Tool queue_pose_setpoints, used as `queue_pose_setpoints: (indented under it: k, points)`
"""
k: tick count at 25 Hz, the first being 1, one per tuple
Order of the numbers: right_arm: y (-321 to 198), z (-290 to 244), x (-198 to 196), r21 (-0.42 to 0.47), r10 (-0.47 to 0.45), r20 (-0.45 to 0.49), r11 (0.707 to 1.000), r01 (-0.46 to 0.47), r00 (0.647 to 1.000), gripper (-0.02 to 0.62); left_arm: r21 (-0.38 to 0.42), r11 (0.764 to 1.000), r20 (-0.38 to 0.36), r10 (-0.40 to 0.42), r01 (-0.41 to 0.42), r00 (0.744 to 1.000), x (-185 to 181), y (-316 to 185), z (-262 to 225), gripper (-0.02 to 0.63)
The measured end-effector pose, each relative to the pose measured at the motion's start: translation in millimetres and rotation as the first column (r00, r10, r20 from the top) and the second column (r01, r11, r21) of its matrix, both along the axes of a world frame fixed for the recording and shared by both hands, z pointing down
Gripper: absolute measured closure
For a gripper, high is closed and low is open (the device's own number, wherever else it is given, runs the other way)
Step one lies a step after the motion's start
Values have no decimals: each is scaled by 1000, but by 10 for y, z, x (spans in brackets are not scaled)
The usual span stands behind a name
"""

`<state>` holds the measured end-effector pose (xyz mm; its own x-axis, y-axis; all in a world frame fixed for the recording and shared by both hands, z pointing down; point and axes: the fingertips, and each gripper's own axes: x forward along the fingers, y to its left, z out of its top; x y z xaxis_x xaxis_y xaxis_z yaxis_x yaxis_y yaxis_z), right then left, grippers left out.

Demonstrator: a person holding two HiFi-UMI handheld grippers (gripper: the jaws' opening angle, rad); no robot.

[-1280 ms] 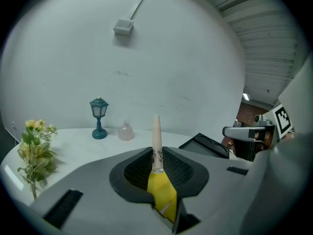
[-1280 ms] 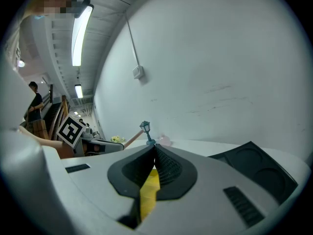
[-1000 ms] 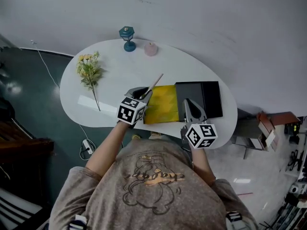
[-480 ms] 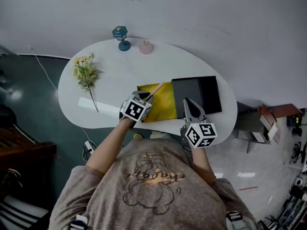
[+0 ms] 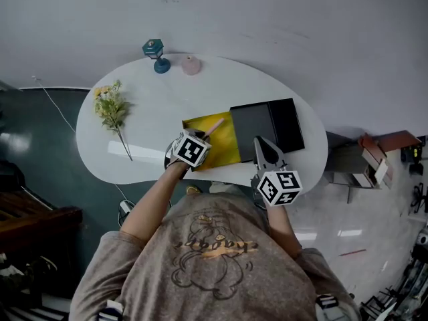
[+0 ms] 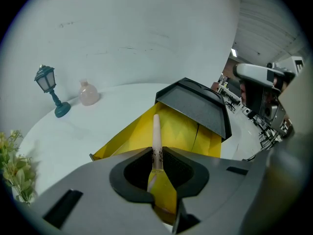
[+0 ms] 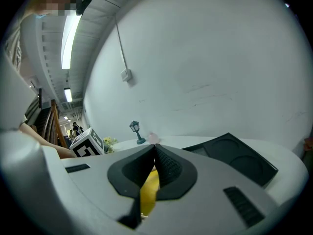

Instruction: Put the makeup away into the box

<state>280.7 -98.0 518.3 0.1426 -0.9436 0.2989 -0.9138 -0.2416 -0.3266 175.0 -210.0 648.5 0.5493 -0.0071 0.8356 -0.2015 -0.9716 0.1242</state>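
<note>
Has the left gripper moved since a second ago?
Yes. The left gripper shifted right over the open yellow box; its thin pink stick now shows inside the rim.

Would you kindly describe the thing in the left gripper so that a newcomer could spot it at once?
On the white table, find the open yellow box beside a flat black tray. Above the box, the left gripper is shut on a thin stick. It is pale pink and straight, the only slim thing over the yellow, poking past the jaws.
</note>
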Motion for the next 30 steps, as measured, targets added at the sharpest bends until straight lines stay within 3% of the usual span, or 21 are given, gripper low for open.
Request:
queue_pose_setpoints:
  k: [5, 9, 13, 26, 30]
  points:
    - [73, 7, 80, -1, 16, 2, 1000, -16, 1000, 592, 3, 1000, 45, 9, -10, 999, 30, 28, 99, 528]
    - [106, 19, 109, -4, 25, 5, 1000, -25, 1000, 592, 36, 999, 26, 2, -3, 1000, 113, -47, 78, 528]
    - [103, 2, 104, -2, 27, 6, 1000, -27, 1000, 592, -10, 1000, 55, 5, -5, 998, 106, 34, 183, 528]
    - [110, -15, 107, -11, 38, -2, 999, -38, 999, 592, -6, 999, 137, 40, -40, 990, 132, 105, 323, 526]
    - [121, -40, 102, -8, 42, -1, 999, -42, 999, 592, 13, 999, 104, 33, -35, 994, 192, 69, 270, 525]
